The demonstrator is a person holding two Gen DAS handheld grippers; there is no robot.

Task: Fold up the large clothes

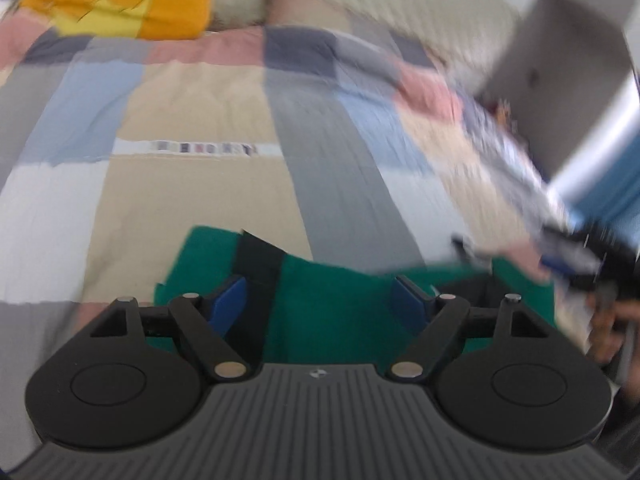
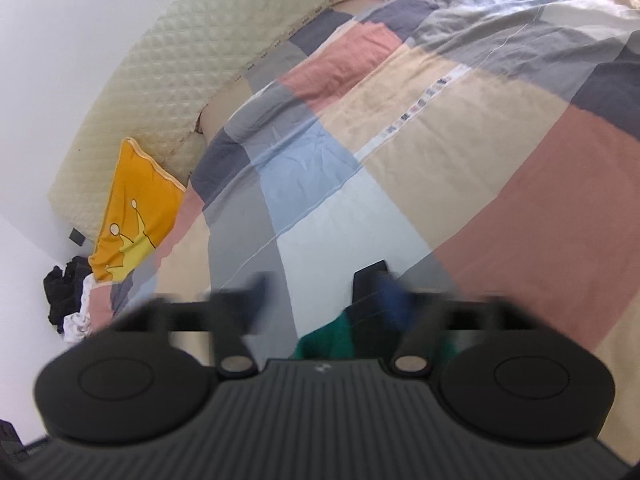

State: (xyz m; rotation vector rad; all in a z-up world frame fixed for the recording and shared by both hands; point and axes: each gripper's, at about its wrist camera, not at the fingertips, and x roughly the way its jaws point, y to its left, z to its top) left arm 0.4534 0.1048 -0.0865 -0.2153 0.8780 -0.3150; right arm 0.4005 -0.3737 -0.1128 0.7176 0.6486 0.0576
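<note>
A green garment (image 1: 332, 300) with a black band lies on the patchwork quilt (image 1: 192, 120), right under my left gripper (image 1: 320, 300). That gripper is open, its blue pads wide apart over the cloth and not pressing it. In the right wrist view a corner of the same green garment (image 2: 328, 340) with a black strip shows between the blurred fingers of my right gripper (image 2: 324, 304), which is open too. The other hand-held gripper (image 1: 592, 256) appears blurred at the right edge of the left wrist view.
An orange cushion with a yellow crown (image 1: 120, 0) lies at the head of the bed, against the cream quilted headboard (image 2: 160, 80). Dark and white clothes (image 2: 68, 300) are heaped on the floor by the wall. A grey cabinet (image 1: 560, 80) stands beside the bed.
</note>
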